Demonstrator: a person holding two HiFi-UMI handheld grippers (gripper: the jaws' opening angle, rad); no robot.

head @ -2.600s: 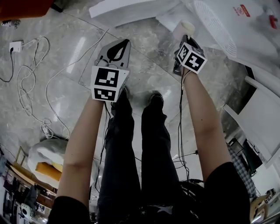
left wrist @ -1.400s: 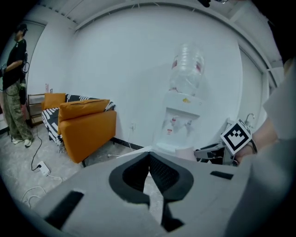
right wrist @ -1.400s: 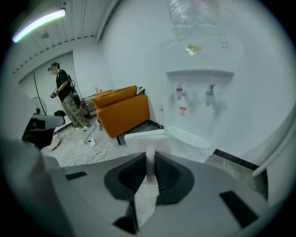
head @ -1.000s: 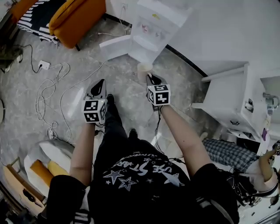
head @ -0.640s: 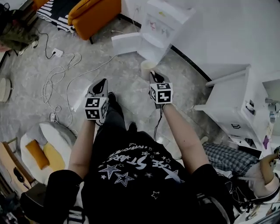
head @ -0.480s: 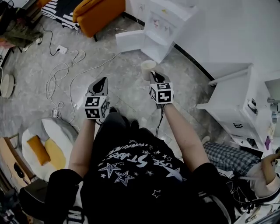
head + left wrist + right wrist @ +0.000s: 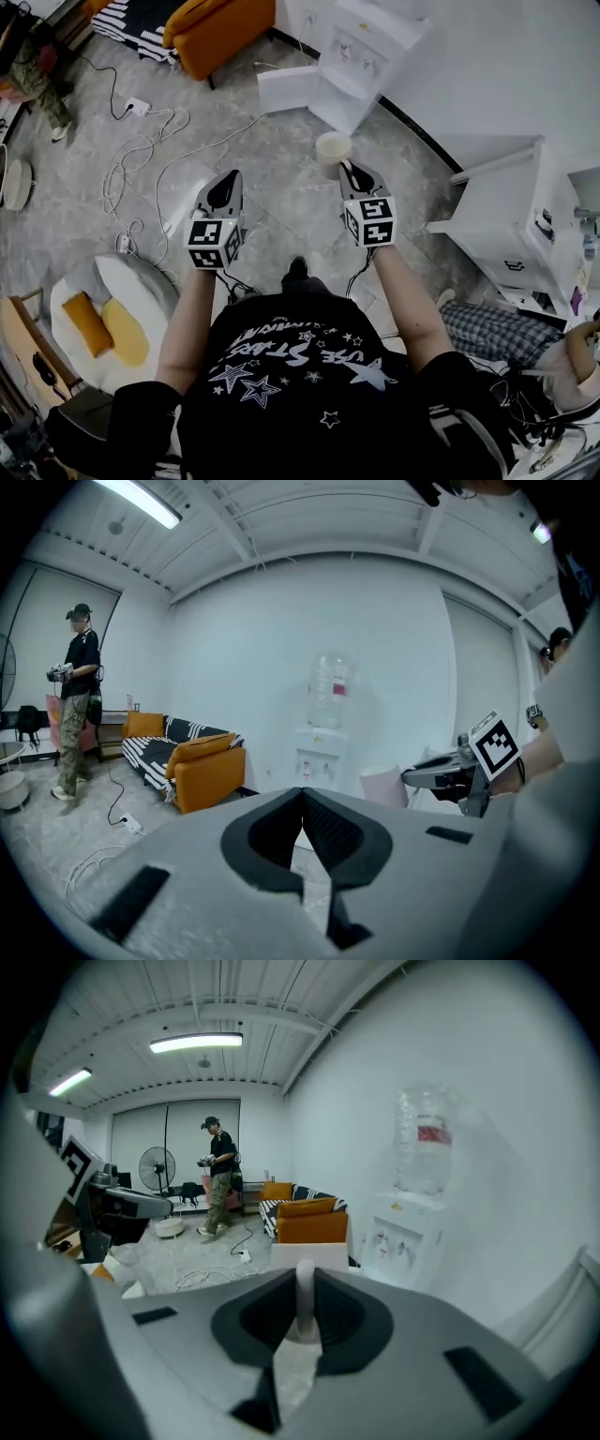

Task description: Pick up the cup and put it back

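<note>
A pale paper cup (image 7: 334,150) hangs above the floor, upright, with my right gripper (image 7: 348,169) shut on its rim. In the right gripper view a strip of the cup's wall (image 7: 305,1299) is pinched between the dark pads. My left gripper (image 7: 228,184) is level with the right one, to its left, jaws together with nothing between them; in the left gripper view its tips (image 7: 302,797) meet. From there I also see the cup (image 7: 383,785) and the right gripper (image 7: 414,775) at the right.
A white water dispenser (image 7: 361,47) with an open lower door stands ahead by the wall. An orange sofa (image 7: 220,33) is at the back left. White cables (image 7: 141,159) lie on the floor. A white cabinet (image 7: 525,216) is at the right. Another person (image 7: 75,696) stands far off.
The head view has swung from straight down at the floor to the room ahead. Both grippers sit a little lower and further right in it. The cup stays in the right gripper.
</note>
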